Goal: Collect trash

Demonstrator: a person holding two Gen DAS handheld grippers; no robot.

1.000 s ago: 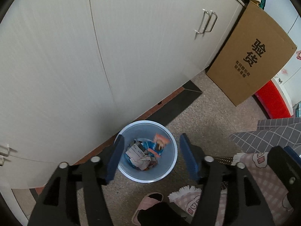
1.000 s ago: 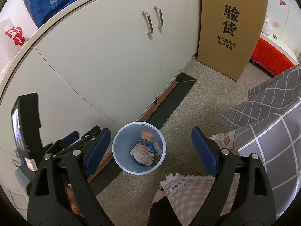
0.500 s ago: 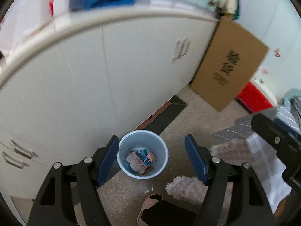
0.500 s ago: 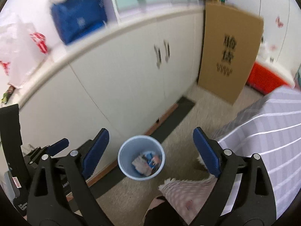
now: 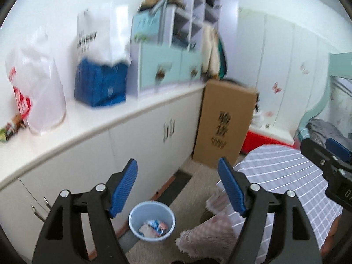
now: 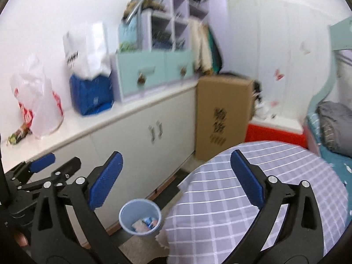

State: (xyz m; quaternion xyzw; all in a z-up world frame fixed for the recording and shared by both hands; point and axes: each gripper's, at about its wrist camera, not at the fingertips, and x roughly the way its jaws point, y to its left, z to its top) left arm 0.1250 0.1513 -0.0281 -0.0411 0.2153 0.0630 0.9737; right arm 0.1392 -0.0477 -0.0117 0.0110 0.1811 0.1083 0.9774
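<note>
Clearly the bin [image 5: 151, 221] is the fixed mark to work from: a pale blue round bucket on the speckled floor, hard against the foot of the white cabinet [image 5: 140, 145], with crumpled wrappers [image 5: 153, 231] lying in its bottom. Both tools are well above it and looking out across the room. The left gripper [image 5: 177, 187] has its blue pads spread wide with nothing between them, and the right gripper [image 6: 179, 179] is likewise released and empty. From the left jaws the bin lies below and slightly to the left of centre; from the right jaws it lies below and to the left, near the left pad. I judge the left one the nearer to the bin, though the fisheye makes this uncertain. What the coming move turns on is where further trash lies, and the likeliest piece I can find is a small wrapper-like scrap [image 6: 18, 134] on the countertop [image 6: 92, 123] above the bin, far to the left beside a white plastic bag [image 6: 41, 101]; its long axis seems to run diagonally, but blur makes this doubtful. The checked tablecloth [image 6: 253, 189], to the right of the bin, shows no litter on what is visible, and the right tool hides part of it. Motion blur smears the shelves [image 5: 189, 22] and cardboard box [image 5: 224, 127] beyond the bin.
</note>
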